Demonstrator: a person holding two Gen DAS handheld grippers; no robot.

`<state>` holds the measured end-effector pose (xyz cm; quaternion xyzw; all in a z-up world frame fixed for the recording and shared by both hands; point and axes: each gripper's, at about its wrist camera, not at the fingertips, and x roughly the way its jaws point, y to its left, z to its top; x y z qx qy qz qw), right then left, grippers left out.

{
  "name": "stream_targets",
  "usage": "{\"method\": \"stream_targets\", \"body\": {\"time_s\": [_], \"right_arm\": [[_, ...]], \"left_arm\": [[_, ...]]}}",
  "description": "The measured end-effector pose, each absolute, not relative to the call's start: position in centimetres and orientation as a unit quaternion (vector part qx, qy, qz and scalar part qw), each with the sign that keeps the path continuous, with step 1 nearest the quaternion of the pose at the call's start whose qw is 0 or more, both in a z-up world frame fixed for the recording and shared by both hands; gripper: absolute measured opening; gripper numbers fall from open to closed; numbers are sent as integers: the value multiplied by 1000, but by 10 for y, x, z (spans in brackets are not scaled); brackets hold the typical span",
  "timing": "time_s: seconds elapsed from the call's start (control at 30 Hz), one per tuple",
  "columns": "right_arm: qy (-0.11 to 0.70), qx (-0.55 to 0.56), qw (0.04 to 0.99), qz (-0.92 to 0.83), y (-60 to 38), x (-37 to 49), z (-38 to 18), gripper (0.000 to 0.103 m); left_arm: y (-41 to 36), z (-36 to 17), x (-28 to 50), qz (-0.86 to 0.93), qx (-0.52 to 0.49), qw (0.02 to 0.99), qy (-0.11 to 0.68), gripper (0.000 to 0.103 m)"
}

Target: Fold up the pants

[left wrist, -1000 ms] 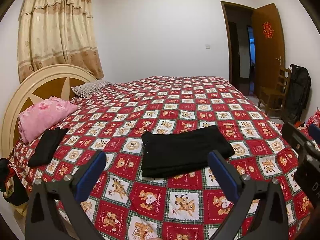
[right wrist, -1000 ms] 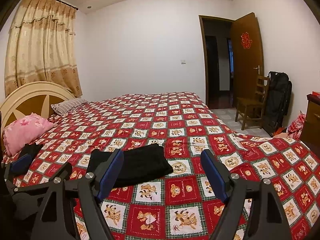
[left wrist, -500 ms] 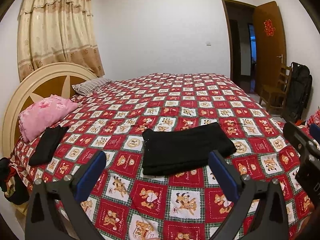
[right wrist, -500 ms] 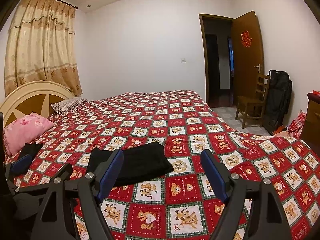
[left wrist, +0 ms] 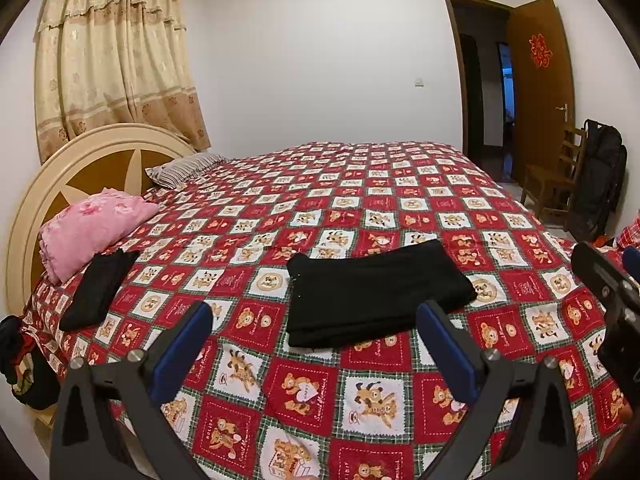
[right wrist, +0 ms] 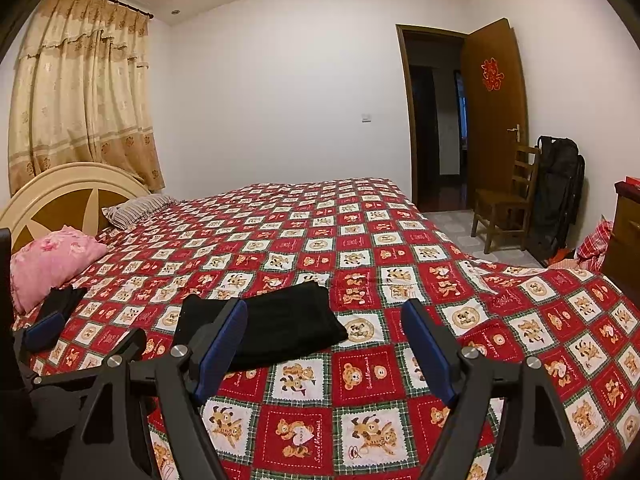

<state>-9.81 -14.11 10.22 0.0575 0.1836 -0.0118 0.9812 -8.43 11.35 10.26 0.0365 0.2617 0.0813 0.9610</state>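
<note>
1. The black pants (left wrist: 376, 294) lie on the red patterned bedspread (left wrist: 360, 208), already doubled into a flat, thick rectangle with layered edges showing along the near side.
2. Their long axis runs across the left wrist view, slightly slanted, with the right end a little farther away than the left.
3. From the left gripper (left wrist: 316, 344) the pants lie straight ahead and just beyond the fingertips; its blue pads are spread wide with nothing between them, touching no cloth.
4. From the right gripper (right wrist: 324, 340) the pants (right wrist: 276, 326) lie ahead and to the left, partly hidden behind its left finger; its fingers also stand spread and empty.
5. By that layout, the left hand appears the nearer and better lined up, facing the long near edge square on, while the right would have to shift leftward to reach the right end.
6. The fold looks far along; whether another fold is wanted cannot be told from here.
7. Farther out, a second dark garment (left wrist: 98, 288) lies beside the pink pillow (left wrist: 92, 232) by the headboard (left wrist: 52, 184), well apart from the pants.
</note>
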Motion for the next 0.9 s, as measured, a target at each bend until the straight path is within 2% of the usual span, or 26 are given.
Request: {"method": "stream_targets", "body": {"time_s": [0.9], "right_arm": [[187,59,980,-23,-139,-96,99,80]], "left_arm": [[113,99,-85,70,35,959,271,103]]}}
